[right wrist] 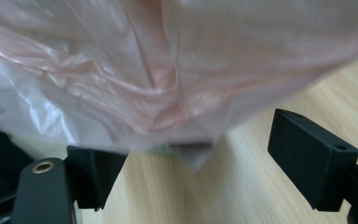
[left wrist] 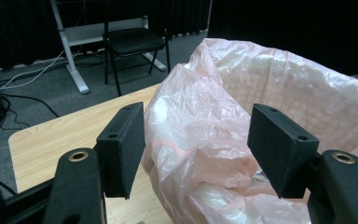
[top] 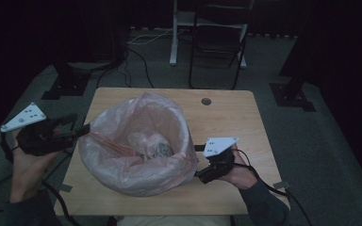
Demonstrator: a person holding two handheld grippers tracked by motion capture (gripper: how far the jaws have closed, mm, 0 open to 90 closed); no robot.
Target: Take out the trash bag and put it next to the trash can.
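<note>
A: A pink plastic bag (top: 136,160) lining a basket sits near the middle of a light wooden table (top: 226,117), its rim flared wide. Crumpled clear wrapping (top: 150,145) lies at the bottom.

B: And the grippers?

A: The left gripper (top: 82,129) is held at the bag's left edge, off the side of the table. In the left gripper view its pads (left wrist: 121,149) stand wide apart, with a fold of the pink film (left wrist: 196,140) bulging up between them (the pads press on nothing).

B: The right one?

A: The right gripper (top: 199,162) is low at the bag's right side, just above the tabletop, the hand (top: 240,172) behind it. Its jaws gape wide in the right gripper view; the bag's bulging wall (right wrist: 168,70) hangs in front of and above them, blurred, and the pads (right wrist: 312,158) hold nothing.

B: Background?

A: A dark folding chair (top: 217,42) and a white desk leg (top: 174,33) stand beyond the table on grey carpet, with cables (top: 136,56) trailing across the floor.
</note>
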